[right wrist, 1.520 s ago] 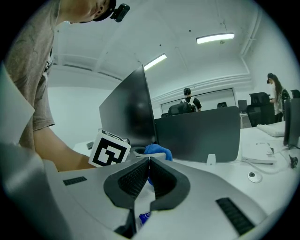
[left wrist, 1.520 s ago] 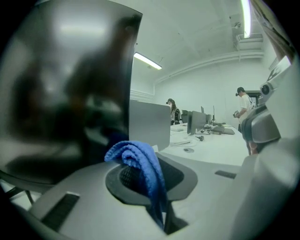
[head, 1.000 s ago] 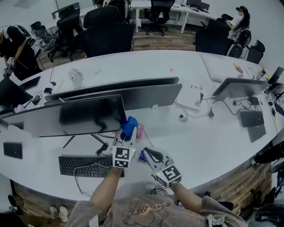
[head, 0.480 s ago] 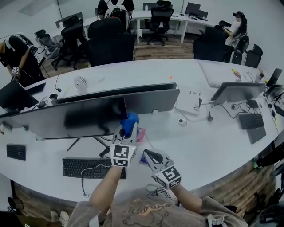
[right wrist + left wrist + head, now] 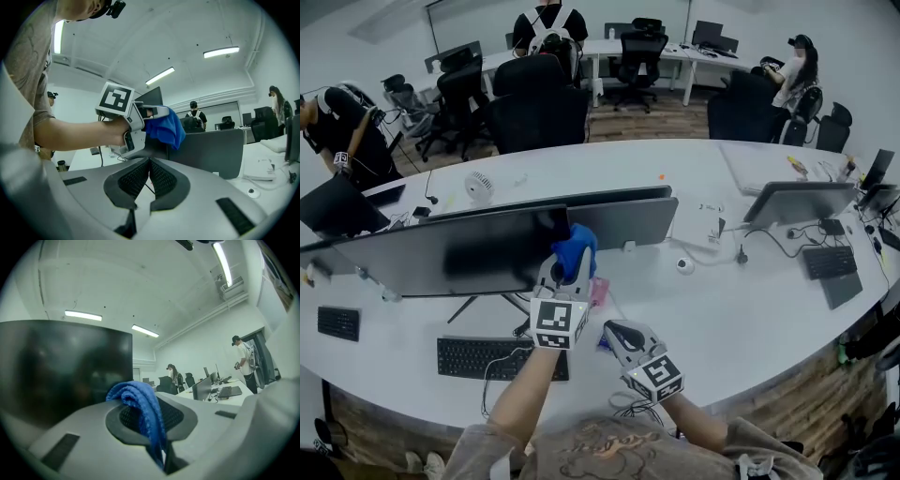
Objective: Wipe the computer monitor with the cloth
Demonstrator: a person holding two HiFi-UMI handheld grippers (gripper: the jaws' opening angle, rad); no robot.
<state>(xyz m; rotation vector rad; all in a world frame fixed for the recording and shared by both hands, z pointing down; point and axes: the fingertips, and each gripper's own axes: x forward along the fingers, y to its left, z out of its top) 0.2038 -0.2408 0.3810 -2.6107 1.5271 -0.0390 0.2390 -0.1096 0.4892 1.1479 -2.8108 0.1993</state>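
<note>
**A:** Where is the cloth at this moment?

**B:** The blue cloth (image 5: 575,246) is pinched in the left gripper (image 5: 569,270). Its jaws are closed on one fold, and the rest bunches over the tips. The cloth is at the right edge of the computer monitor (image 5: 450,251), near the upper corner of the screen. I cannot tell whether it really presses on the glass.

**A:** And the other hand?

**B:** The right gripper (image 5: 619,330) has its jaws together with nothing between them. It hangs over the near edge of the tabletop (image 5: 741,309), just beside the keyboard (image 5: 502,358).

**A:** What can go wrong from here?

**B:** I think of three things. First, the cloth is so near the screen's edge that a stroke to the right may run off it. Then the hard jaw tips could scrape the frame or hit the second monitor (image 5: 628,217) just behind. Second, only a small fold is gripped, so friction on the glass may pull the cloth out of the jaws. Third, a strong push high on the screen may tilt or rock the monitor on its stand, because the right gripper does not support it.
</note>
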